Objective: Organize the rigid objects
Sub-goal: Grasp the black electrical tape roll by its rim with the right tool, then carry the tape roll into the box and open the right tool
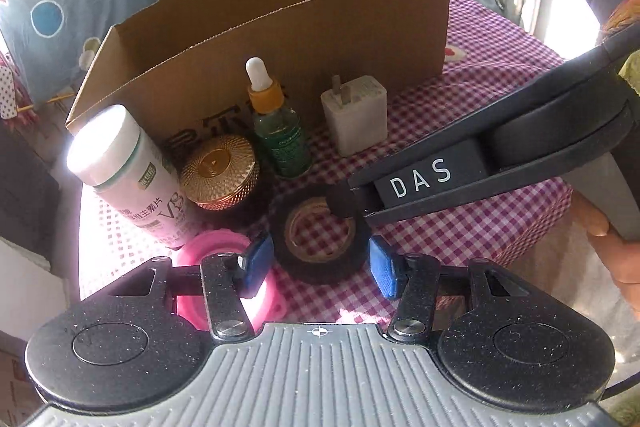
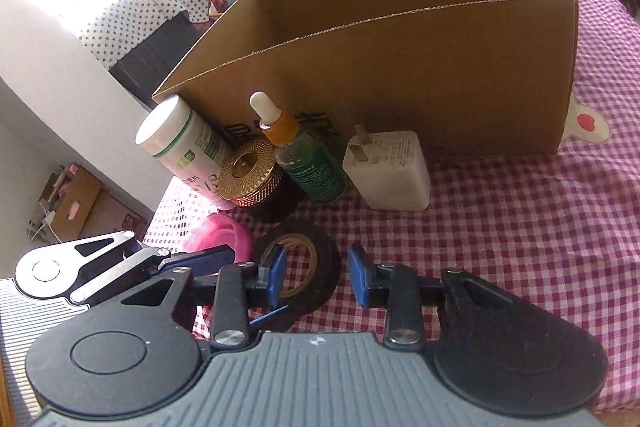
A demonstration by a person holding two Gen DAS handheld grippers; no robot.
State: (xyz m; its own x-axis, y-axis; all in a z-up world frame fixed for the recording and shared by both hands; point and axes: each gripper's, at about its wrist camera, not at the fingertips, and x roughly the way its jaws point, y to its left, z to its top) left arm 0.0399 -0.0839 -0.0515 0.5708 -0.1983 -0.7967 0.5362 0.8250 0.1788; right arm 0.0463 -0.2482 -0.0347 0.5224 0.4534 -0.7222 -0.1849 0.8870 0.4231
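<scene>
A black tape roll (image 1: 322,233) (image 2: 298,267) lies flat on the checked cloth. My left gripper (image 1: 318,267) is open, its blue pads on either side of the roll's near edge. My right gripper (image 2: 316,277) is open with one pad inside the roll's hole and one outside its right wall; its tip (image 1: 348,201) shows over the roll in the left wrist view. Behind stand a white pill bottle (image 1: 128,171) (image 2: 184,147), a gold-lidded jar (image 1: 220,171) (image 2: 250,175), a green dropper bottle (image 1: 280,131) (image 2: 308,159) and a white charger (image 1: 356,115) (image 2: 390,169).
An open cardboard box (image 1: 304,31) (image 2: 400,67) stands behind the row of objects. A pink ring-shaped object (image 1: 224,267) (image 2: 222,237) lies left of the tape. The table edge drops off at the left. A bare hand (image 1: 616,251) holds the right gripper.
</scene>
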